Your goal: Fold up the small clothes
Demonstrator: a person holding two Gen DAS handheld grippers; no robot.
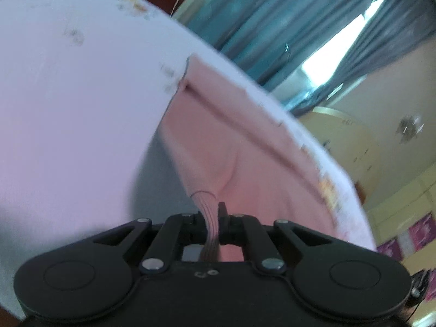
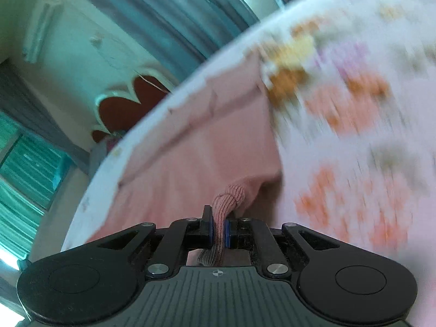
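A small pink garment [image 1: 218, 141] lies spread on a white flowered cloth [image 1: 76, 87]. My left gripper [image 1: 212, 218] is shut on a ribbed pink cuff of the garment, which runs up between the fingers. In the right wrist view the same pink garment [image 2: 196, 141] lies ahead, and my right gripper [image 2: 218, 226] is shut on another ribbed pink cuff [image 2: 229, 196]. Both views are tilted and blurred by motion. The rest of the garment's shape is hard to make out.
The flowered cloth [image 2: 354, 125] covers a surface whose edge curves across both views. Beyond it are blue-grey curtains [image 1: 272, 21], a bright window [image 1: 335, 51], a cream headboard with dark red panels [image 2: 128, 100] and a cream wall [image 2: 81, 41].
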